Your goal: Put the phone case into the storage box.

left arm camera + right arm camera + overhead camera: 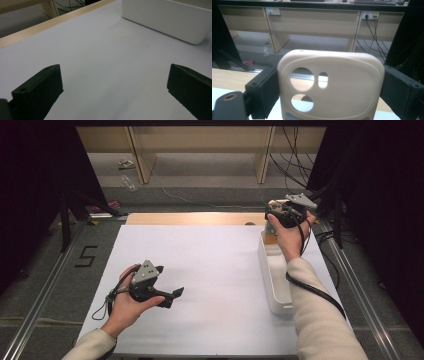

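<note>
A beige phone case point(337, 85) with round camera cut-outs stands upright between the black jaws of my right gripper point(329, 68), which is shut on its two sides. In the high view that right gripper point(281, 211) is held up in a hand over the far end of a long white bin point(272, 280), and the case point(273, 203) shows as a pale edge at its front. My left gripper point(169, 281) hovers low over the white table sheet point(210, 265) at the near left. Its jaws stand wide open, nothing between them; left gripper point(116, 67).
The white bin point(170, 20) lies along the right side of the sheet. A wooden table edge point(195, 218) runs across the back. Metal rails point(45, 290) flank the table, and cables point(295, 165) hang at the back right by wooden shelving.
</note>
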Motion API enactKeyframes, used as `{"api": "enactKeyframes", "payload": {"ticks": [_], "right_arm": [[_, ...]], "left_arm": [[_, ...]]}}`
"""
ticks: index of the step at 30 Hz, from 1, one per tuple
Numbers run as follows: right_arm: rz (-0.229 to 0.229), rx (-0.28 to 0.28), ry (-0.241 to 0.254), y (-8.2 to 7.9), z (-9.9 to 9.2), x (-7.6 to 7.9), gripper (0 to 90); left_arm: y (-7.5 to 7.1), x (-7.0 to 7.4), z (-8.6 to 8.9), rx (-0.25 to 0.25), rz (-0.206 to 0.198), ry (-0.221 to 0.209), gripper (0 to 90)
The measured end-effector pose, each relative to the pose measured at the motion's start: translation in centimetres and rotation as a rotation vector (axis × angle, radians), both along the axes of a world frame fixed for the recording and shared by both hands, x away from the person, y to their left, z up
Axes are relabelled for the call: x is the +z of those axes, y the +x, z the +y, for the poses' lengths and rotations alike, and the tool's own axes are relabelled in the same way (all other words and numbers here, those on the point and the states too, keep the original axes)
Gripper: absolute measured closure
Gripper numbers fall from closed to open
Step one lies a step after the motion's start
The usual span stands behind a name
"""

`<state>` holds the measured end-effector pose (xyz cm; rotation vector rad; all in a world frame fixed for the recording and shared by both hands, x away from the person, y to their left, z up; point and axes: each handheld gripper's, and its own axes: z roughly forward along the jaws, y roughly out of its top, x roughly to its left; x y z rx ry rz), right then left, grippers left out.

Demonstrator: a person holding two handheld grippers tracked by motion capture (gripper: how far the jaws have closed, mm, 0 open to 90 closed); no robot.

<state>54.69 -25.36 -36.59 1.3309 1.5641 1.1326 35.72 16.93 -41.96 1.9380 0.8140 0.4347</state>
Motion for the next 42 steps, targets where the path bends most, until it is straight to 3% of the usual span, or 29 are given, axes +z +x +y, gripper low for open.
{"api": "enactKeyframes", "payload": {"ticks": [42], "right_arm": [[0.044,0.004,-0.008,0.4,0.3,-1.6,11.7]], "left_arm": [[0.0,0.0,-0.1,-0.004,0.000,0.002,0.0]]}}
